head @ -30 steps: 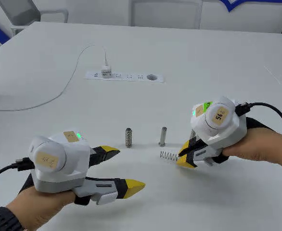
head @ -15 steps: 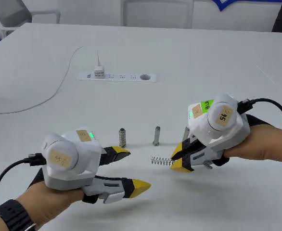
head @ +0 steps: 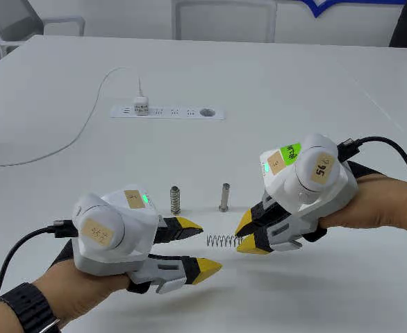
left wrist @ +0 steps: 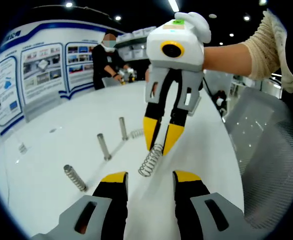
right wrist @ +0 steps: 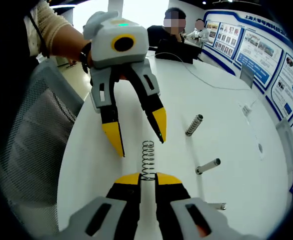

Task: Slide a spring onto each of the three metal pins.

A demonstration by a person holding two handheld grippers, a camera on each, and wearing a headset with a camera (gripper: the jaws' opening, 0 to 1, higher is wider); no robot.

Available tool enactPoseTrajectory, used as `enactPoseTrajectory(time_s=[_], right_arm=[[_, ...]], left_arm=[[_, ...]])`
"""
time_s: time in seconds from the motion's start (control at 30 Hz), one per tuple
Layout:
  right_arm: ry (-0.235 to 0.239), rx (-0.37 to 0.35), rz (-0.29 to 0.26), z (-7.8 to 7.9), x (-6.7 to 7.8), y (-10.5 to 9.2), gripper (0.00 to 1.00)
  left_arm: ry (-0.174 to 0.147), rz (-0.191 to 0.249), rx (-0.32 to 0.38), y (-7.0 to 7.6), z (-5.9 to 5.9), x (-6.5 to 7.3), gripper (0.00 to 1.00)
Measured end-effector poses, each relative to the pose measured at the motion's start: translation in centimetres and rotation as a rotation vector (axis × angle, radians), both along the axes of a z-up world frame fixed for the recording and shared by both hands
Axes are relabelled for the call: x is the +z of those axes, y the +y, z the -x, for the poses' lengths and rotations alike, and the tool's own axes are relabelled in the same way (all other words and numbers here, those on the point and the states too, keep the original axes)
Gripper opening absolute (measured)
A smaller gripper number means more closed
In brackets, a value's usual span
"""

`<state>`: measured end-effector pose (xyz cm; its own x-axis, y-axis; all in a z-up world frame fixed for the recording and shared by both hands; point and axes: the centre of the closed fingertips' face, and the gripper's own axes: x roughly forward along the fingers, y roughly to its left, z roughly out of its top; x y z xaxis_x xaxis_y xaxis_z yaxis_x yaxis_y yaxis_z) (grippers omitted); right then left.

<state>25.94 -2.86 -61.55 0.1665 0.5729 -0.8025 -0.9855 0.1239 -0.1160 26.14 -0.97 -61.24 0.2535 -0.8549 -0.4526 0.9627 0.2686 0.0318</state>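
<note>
In the head view, the right gripper is seen right of centre. Its jaws are pressed together on one end of a loose spring, which sticks out roughly level to the left of the yellow tips. Whether the spring touches the white counter cannot be told.

The left gripper is held at lower left with its jaws spread wide. The free end of the loose spring is found just in front of the gap between them and is touched by neither jaw.

Just above the loose spring in the frame, two pins are stood upright on the counter. The first pin, on the left, is already wrapped by a spring, and the second pin, to its right, is bare.

In the left gripper view, a third pin, also bare, is seen upright beyond the second, and a spare spring is seen lying on the counter just beside it.

A power strip is laid flat at upper left of the head view, and a white cable is run from it toward the left edge.
</note>
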Motion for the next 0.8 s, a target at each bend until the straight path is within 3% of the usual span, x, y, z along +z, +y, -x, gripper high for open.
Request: enactPoseTrajectory(time_s=[0.37, 0.8], right_arm=[[-0.004, 0.044, 0.022, 0.5, 0.0, 0.3, 0.11], [0.008, 0.055, 0.018, 0.8, 0.4, 1.1, 0.11]], left_arm=[[-0.020, -0.009, -0.037, -0.3, 0.4, 0.0, 0.23], [-0.026, -0.037, -0.053, -0.9, 0.7, -1.1, 0.21]])
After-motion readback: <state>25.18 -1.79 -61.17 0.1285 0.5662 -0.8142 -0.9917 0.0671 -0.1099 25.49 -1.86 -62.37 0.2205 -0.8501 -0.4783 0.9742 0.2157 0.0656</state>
